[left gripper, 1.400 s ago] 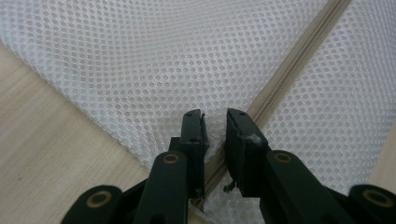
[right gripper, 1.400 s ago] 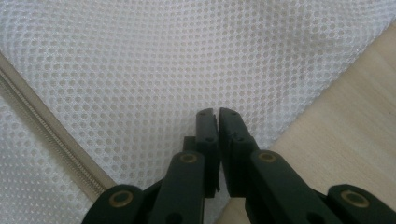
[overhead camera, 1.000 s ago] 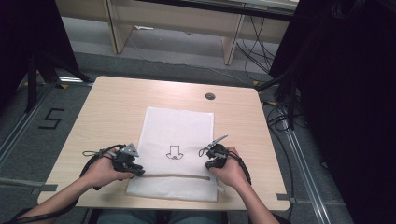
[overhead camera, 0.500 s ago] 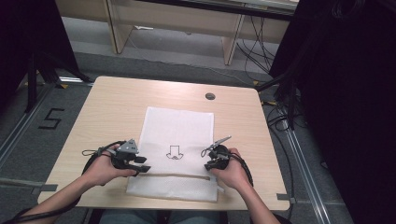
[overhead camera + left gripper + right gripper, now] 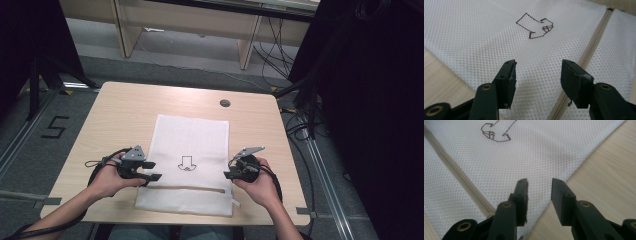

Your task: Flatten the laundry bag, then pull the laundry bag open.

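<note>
Both grippers (image 5: 153, 170) (image 5: 229, 169) just let go of mesh bag (image 5: 192, 140).

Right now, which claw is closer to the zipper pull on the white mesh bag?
The right claw. The zipper pull hangs at the mesh laundry bag's right edge, just below that hand; the left claw sits across the bag at its left edge.

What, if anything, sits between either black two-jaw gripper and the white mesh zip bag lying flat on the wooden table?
Nothing visible. The left gripper hangs open directly over the white mesh zip bag, bare mesh between its jaws. The right gripper is open over the bag's edge and the wooden table. Both have just been opening.
</note>
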The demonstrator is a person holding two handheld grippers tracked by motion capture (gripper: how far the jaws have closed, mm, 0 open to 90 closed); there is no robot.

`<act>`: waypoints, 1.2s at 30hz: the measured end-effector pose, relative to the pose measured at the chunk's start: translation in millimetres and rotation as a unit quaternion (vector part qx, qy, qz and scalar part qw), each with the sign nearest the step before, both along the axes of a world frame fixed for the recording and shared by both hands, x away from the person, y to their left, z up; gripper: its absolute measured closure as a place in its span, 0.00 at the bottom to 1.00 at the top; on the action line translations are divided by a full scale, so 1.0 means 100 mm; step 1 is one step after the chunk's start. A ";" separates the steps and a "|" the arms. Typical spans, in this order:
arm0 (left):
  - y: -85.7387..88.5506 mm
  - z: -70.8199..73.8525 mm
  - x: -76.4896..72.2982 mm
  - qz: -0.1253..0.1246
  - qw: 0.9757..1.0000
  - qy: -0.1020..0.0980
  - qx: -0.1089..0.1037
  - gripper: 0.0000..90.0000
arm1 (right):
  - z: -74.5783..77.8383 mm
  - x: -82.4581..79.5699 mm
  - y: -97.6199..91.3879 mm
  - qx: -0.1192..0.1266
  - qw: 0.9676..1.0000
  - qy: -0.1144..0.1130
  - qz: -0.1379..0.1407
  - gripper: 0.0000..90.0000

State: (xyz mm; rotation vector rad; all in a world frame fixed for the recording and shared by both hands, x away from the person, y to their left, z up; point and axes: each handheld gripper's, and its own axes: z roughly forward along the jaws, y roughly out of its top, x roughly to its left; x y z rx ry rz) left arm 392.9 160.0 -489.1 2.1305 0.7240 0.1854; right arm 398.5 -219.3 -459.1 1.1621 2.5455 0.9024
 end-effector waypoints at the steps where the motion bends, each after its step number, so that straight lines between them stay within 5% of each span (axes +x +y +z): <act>1: 0.01 0.00 0.00 -0.001 1.000 0.000 0.003 0.50 | 0.01 0.00 0.00 -0.003 1.000 0.001 0.007 0.72; 5: 0.00 -0.01 0.02 0.003 1.000 0.005 -0.008 0.47 | 0.03 -0.04 0.02 -0.008 0.999 0.009 0.030 0.68; 7: 0.00 -0.02 0.03 0.001 1.000 0.001 -0.006 0.44 | 0.00 -0.03 -0.01 -0.011 0.999 -0.005 0.053 0.68; 10: 0.00 -0.03 0.03 0.000 1.000 0.000 0.003 0.44 | 0.02 -0.05 -0.04 -0.010 0.998 0.032 0.055 0.68; 12: -0.02 -0.03 0.02 0.000 1.000 0.004 -0.003 0.44 | 0.01 -0.06 -0.05 -0.005 0.998 0.043 0.050 0.73; 13: -0.02 -0.03 0.01 0.002 1.000 0.003 -0.006 0.43 | 0.01 -0.07 -0.08 -0.010 0.997 0.027 0.066 0.75; 18: 0.01 -0.04 0.01 -0.003 1.000 -0.007 -0.001 0.44 | 0.04 -0.11 -0.09 -0.032 0.997 0.019 0.075 0.92; 20: 0.02 -0.04 0.00 -0.005 1.000 -0.007 0.001 0.46 | 0.07 -0.16 -0.08 -0.074 0.992 0.031 0.102 0.98; 26: 0.02 -0.04 0.00 -0.008 1.000 -0.005 -0.001 0.48 | 0.03 -0.20 -0.05 -0.090 0.987 0.025 0.133 0.99; 36: -0.11 0.05 -0.01 -0.031 0.999 -0.012 -0.017 0.54 | 0.03 -0.25 -0.03 -0.079 0.988 0.042 0.123 1.00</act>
